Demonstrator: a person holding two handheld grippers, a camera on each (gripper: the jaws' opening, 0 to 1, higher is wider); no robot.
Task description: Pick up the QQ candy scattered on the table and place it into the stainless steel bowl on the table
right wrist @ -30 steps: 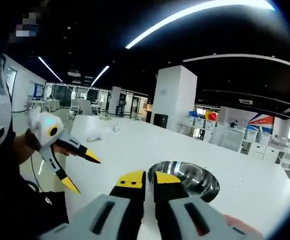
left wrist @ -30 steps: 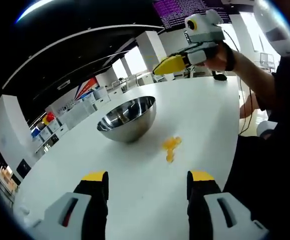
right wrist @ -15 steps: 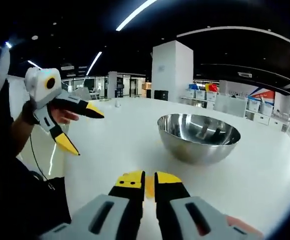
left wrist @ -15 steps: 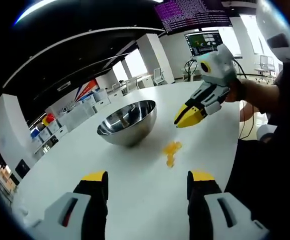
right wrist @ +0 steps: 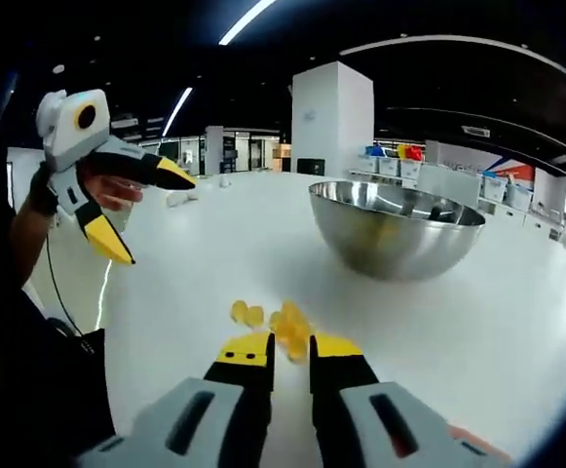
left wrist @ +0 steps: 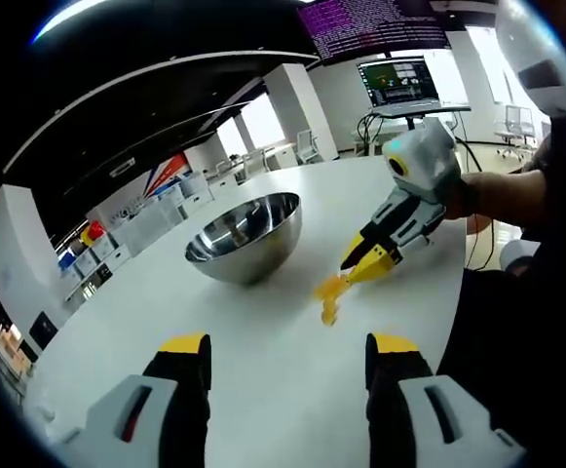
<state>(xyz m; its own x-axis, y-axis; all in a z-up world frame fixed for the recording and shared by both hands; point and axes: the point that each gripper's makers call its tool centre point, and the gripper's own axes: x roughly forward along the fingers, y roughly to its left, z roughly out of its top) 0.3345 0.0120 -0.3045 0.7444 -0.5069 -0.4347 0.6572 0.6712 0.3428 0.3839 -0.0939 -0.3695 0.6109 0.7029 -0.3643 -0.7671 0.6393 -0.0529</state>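
The right claw (right wrist: 292, 351) sits low over the white table (right wrist: 516, 322), its jaws slightly parted around the near edge of the yellow QQ candy (right wrist: 287, 327) pile, not clenched on it. The left claw (left wrist: 287, 356) hovers released, jaws wide apart. The stainless steel bowl (left wrist: 239, 234) stands just beyond the candy.

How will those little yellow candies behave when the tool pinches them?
The QQ candy pieces look small, rounded and glossy, so they may slip or scoot on the smooth white table. They lie clustered, so the right tool, nearly shut, might nudge neighbours aside.
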